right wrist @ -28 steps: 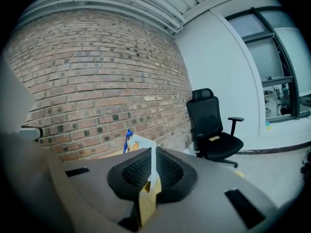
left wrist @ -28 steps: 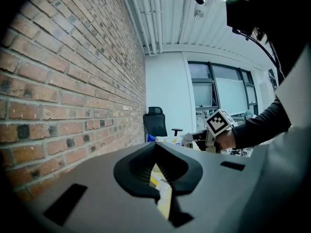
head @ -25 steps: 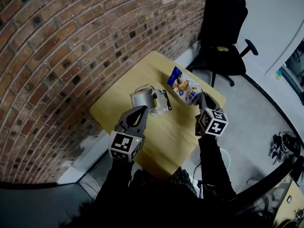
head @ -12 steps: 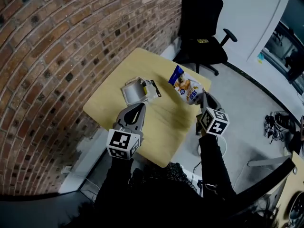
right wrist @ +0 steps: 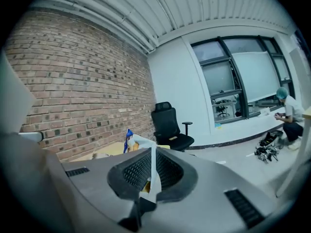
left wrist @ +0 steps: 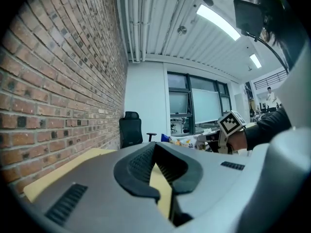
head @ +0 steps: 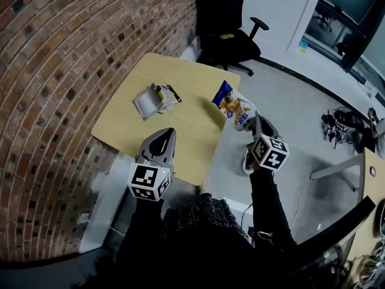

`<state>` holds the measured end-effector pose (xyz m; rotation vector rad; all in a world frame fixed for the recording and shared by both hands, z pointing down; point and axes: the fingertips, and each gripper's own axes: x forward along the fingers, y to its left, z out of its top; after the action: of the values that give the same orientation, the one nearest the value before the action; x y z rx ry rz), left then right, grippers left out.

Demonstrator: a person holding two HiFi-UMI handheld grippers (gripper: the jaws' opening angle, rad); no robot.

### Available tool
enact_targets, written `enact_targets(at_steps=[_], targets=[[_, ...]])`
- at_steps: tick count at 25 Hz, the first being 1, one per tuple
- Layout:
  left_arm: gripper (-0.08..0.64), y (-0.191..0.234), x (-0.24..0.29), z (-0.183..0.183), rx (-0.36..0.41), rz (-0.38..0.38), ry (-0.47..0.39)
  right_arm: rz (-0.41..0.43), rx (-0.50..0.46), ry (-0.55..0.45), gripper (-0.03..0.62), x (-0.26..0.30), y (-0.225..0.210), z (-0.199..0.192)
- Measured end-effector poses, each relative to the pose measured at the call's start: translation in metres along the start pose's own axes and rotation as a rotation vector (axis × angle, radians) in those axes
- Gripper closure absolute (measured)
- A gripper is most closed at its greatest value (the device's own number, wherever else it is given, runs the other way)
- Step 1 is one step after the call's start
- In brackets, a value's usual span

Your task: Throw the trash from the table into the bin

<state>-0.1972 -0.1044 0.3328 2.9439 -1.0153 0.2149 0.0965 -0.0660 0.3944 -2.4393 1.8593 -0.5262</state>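
A blue and white snack bag point(head: 233, 108) hangs off the wooden table's point(head: 126, 122) right edge, partly over the grey floor. My right gripper point(head: 253, 121) is shut on its lower end. In the right gripper view the bag's point(right wrist: 147, 155) white edge stands pinched between the pads of that gripper point(right wrist: 149, 181). A crumpled white and grey packet point(head: 154, 99) lies on the table near the brick wall. My left gripper point(head: 166, 133) hovers over the table's near edge, shut and holding nothing. In the left gripper view its jaws point(left wrist: 160, 178) frame only tabletop. No bin is in view.
A black office chair point(head: 224, 27) stands beyond the table's far end. The brick wall point(head: 54, 59) runs along the left. Dark gear point(head: 335, 124) lies on the floor at the right, near a second desk corner point(head: 374, 182). A person point(right wrist: 286, 111) crouches by the windows.
Both grippers have drawn back from the table. The right one has carried the snack bag from over the tabletop to beyond its right edge. The packet has stayed in place.
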Motion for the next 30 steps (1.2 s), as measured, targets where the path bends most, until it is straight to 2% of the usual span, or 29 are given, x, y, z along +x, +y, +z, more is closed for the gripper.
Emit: enact_targets(at_steps=[6, 11, 15, 20, 30], targets=[[0.552, -0.040, -0.011, -0.004, 0.003, -0.049, 0.016, -0.070, 0.019, 0.005, 0.571, -0.062, -0.039, -0.013], [0.552, -0.071, -0.005, 0.000, 0.004, -0.071, 0.014, -0.108, 0.047, 0.000, 0.571, -0.090, -0.073, -0.012], [0.552, -0.094, 0.011, 0.008, 0.000, -0.073, 0.004, -0.133, 0.024, 0.015, 0.571, -0.097, -0.110, -0.012], [0.552, -0.128, 0.040, 0.013, -0.012, -0.067, 0.001, -0.134, 0.040, 0.017, 0.571, -0.102, -0.153, 0.001], [0.552, -0.195, 0.091, 0.008, -0.014, -0.060, 0.026, -0.158, 0.039, 0.071, 0.571, -0.105, -0.251, -0.014]])
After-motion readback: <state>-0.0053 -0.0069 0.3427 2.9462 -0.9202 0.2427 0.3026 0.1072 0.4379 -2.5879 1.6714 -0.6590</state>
